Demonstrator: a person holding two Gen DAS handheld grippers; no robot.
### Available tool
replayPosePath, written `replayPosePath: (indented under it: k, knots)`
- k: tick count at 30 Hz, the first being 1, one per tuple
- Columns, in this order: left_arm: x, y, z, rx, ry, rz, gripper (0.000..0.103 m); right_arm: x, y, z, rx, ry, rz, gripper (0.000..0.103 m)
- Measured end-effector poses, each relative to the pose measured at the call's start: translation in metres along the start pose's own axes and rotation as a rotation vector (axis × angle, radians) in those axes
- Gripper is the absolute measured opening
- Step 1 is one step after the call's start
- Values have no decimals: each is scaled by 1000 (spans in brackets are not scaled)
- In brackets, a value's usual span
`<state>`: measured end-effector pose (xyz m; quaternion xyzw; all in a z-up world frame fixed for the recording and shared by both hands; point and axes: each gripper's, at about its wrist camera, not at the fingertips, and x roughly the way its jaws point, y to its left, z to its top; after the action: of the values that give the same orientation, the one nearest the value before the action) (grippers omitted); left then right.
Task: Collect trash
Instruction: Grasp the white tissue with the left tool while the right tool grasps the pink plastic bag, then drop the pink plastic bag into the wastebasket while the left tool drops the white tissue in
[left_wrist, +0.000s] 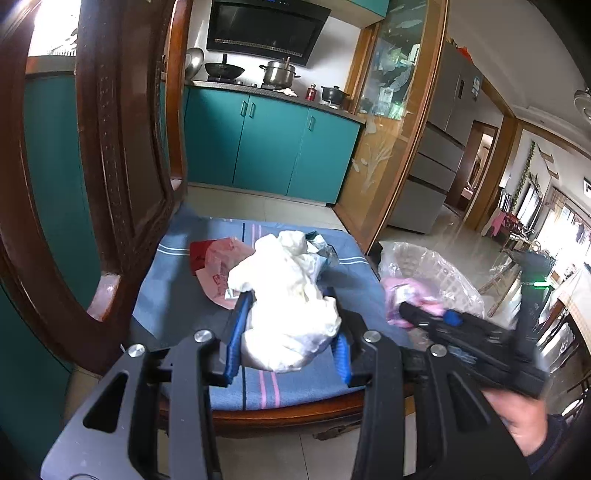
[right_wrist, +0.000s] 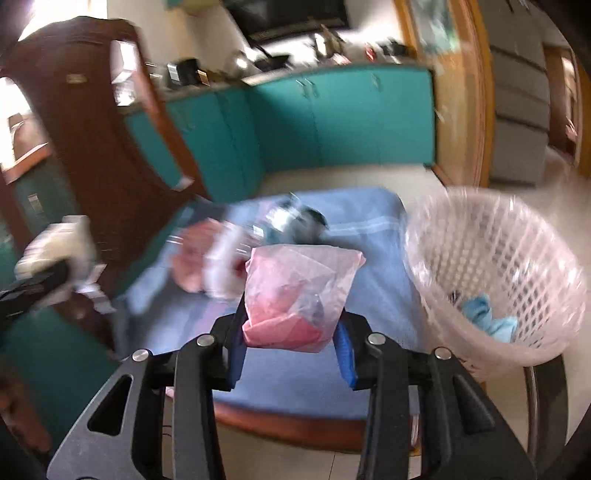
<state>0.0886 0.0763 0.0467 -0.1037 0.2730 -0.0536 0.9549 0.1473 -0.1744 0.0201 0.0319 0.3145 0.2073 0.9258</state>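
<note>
My left gripper (left_wrist: 288, 299) is shut on a crumpled white wad (left_wrist: 288, 295), held above the blue striped cushion (left_wrist: 173, 295) of a wooden chair. My right gripper (right_wrist: 291, 317) is shut on a thin pink plastic bag (right_wrist: 295, 284) with something red inside, over the cushion's (right_wrist: 369, 295) right part. In the left wrist view that bag (left_wrist: 397, 295) hangs beside the pale lattice basket (left_wrist: 447, 269). The basket (right_wrist: 498, 251) stands right of the chair with a light blue scrap (right_wrist: 487, 317) inside. More trash lies on the cushion: a pink-red bag (left_wrist: 214, 266) and a silvery wrapper (left_wrist: 323, 249).
The chair's dark wooden back (left_wrist: 122, 147) rises at the left. Teal kitchen cabinets (left_wrist: 273, 147) stand behind, with pots on the counter. A wood-framed glass partition (left_wrist: 391, 129) is at the right, and tiled floor lies beyond it. The right wrist view is motion-blurred.
</note>
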Motion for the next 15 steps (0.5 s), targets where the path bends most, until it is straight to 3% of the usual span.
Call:
replayPosePath:
  k: [3,6,15]
  knots:
    - [-5,-7,-2,8,1,1,41,-35,8,2,-41,-63,-1,41]
    - [-3,-11,-3,24,8,17,41,-47,4,-3,-26,-72,29,41]
    - [12,-17,-7,33,40,41,42,-34,-3,-9,-23,-34,16,41]
